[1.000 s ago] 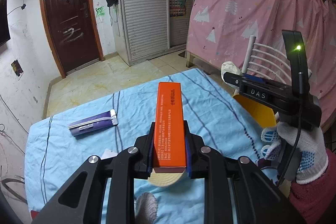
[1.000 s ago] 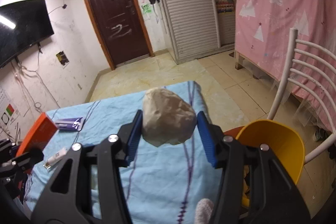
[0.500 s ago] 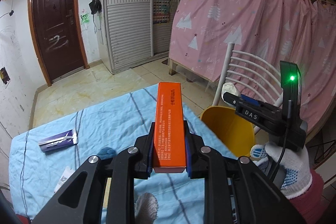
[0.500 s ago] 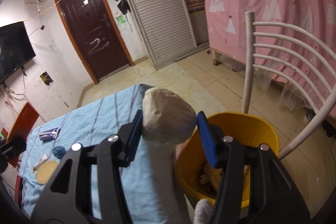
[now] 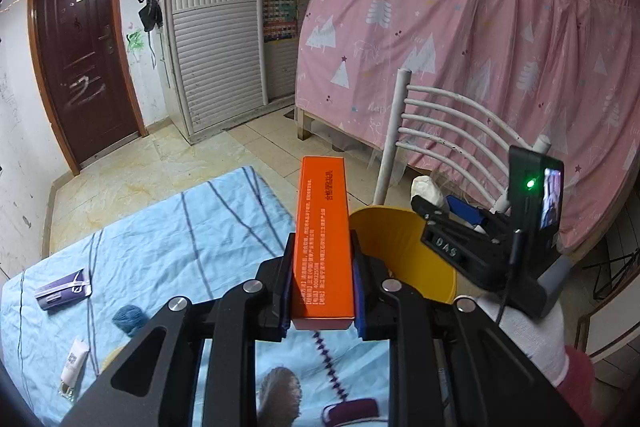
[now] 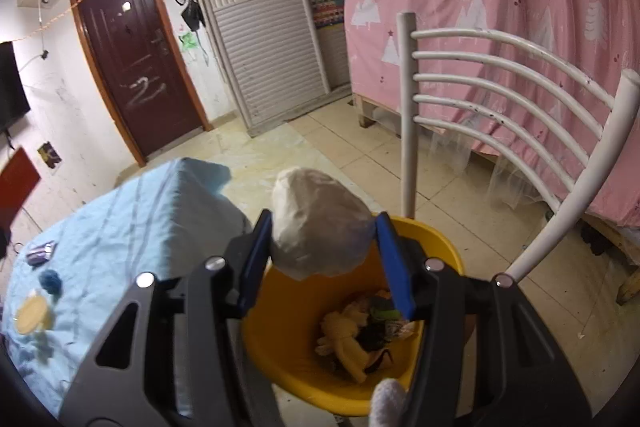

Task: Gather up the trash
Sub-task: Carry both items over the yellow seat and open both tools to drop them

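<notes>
My left gripper [image 5: 322,291] is shut on a long orange box [image 5: 323,227] and holds it above the table's right edge, beside the yellow bin [image 5: 400,251]. My right gripper [image 6: 324,251] is shut on a crumpled white paper ball [image 6: 320,223] and holds it over the open yellow bin [image 6: 288,339], which holds several pieces of trash. In the left wrist view the right gripper [image 5: 440,207] hovers over the bin with the paper ball [image 5: 426,189].
On the blue tablecloth [image 5: 160,239] lie a purple packet [image 5: 62,289], a blue yarn ball [image 5: 128,319], a small white tube [image 5: 74,367] and a dark red roll [image 5: 352,411]. A white chair [image 6: 500,99] stands behind the bin, a pink curtain [image 5: 480,67] beyond.
Both grippers have swung right, from over the table toward the yellow bin. The paper ball is now above the bin's opening. Both grips are unchanged.
</notes>
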Action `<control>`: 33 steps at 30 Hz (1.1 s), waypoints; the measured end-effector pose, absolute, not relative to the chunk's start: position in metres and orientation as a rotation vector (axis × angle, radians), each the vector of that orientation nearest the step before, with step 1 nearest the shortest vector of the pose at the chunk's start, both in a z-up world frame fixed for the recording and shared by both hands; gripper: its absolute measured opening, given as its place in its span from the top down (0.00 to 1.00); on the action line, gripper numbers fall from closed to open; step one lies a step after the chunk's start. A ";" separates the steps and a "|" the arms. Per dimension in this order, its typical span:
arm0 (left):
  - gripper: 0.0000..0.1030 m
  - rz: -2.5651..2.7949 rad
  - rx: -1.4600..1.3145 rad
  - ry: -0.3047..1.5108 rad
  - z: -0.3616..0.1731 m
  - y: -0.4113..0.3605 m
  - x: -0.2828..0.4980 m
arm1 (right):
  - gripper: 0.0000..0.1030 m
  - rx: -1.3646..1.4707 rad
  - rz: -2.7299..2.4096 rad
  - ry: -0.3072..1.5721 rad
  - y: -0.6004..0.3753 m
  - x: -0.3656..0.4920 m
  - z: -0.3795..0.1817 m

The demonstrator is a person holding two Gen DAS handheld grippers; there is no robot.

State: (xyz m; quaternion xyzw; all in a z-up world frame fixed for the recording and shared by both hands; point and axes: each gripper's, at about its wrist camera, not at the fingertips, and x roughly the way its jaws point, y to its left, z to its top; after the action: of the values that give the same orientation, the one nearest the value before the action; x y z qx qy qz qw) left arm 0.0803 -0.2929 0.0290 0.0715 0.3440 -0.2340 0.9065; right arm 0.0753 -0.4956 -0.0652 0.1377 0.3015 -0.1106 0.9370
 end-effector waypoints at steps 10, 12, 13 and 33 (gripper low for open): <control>0.87 -0.488 0.158 0.748 0.019 -0.332 0.097 | 0.36 0.282 -0.261 0.605 -0.513 0.080 -0.081; 0.87 -0.495 0.155 0.761 0.016 -0.339 0.102 | 0.36 0.276 -0.272 0.593 -0.515 0.076 -0.080; 0.87 -0.500 0.155 0.763 0.015 -0.344 0.104 | 0.36 0.270 -0.277 0.586 -0.516 0.073 -0.079; 0.65 -0.514 0.160 0.803 -0.013 -0.413 0.140 | 0.35 0.251 -0.346 0.582 -0.536 0.033 -0.076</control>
State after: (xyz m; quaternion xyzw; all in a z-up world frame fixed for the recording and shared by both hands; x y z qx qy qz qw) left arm 0.1403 -0.4129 -0.0134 0.0771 0.3859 -0.2473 0.8854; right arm 0.0330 -0.5363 -0.0760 0.1227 0.2848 -0.1690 0.9355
